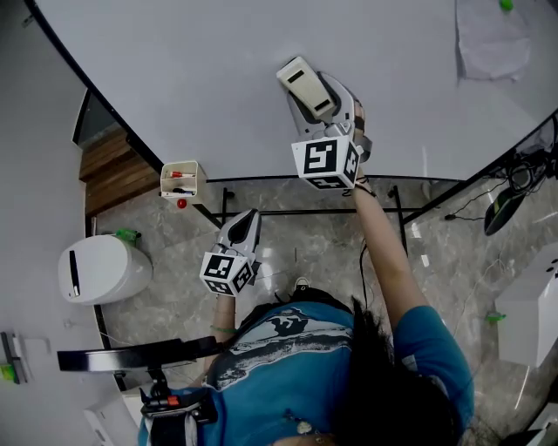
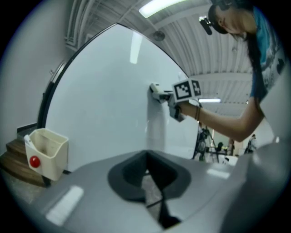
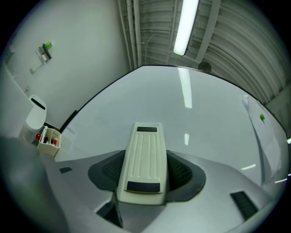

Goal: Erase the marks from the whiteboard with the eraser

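Note:
The whiteboard point(image 1: 192, 78) fills the top of the head view, and I see no marks on it. A cream eraser point(image 1: 305, 85) with ribbed back is held flat toward the board, with my right gripper point(image 1: 318, 97) shut on it. In the right gripper view the eraser point(image 3: 143, 161) sticks out between the dark pads toward the board point(image 3: 191, 118). My left gripper point(image 1: 247, 219) hangs low below the board's bottom edge, shut and with nothing in it point(image 2: 148, 175). From the left gripper view the eraser point(image 2: 156, 90) sits at the board point(image 2: 104, 100).
A cream marker holder point(image 1: 183, 180) with red-capped markers hangs at the board's lower left corner. A white bin point(image 1: 100, 268) stands on the floor at left. A paper sheet point(image 1: 488, 39) and a green magnet point(image 1: 506, 4) are on the board's right. The board's stand point(image 1: 305, 211) runs below.

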Action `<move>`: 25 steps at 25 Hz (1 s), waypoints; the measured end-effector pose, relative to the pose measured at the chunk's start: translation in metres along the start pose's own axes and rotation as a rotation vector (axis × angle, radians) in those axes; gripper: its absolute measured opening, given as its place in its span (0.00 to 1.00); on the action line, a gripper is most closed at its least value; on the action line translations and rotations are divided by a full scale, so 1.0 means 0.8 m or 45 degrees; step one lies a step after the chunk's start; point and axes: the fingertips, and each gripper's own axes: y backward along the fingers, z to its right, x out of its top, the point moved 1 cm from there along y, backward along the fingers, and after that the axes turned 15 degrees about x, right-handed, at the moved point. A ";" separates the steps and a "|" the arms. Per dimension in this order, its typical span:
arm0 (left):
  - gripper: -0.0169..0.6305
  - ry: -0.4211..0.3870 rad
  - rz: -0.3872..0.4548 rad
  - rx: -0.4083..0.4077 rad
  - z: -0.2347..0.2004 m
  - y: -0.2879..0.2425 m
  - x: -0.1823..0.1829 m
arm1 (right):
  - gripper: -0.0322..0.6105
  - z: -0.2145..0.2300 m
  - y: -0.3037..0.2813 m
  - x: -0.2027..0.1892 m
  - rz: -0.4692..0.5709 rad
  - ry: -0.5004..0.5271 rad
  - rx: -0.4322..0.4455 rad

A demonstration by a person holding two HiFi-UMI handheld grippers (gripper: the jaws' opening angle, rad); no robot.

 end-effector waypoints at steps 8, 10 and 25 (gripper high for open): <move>0.03 -0.021 -0.009 -0.078 0.030 -0.015 -0.001 | 0.46 0.174 0.080 0.006 0.072 -0.152 -0.220; 0.03 -0.025 -0.010 -0.096 0.036 -0.017 -0.002 | 0.46 0.215 0.104 0.002 0.078 -0.195 -0.287; 0.03 -0.026 -0.017 -0.115 0.049 -0.038 -0.004 | 0.46 0.286 0.145 -0.023 0.144 -0.358 -0.417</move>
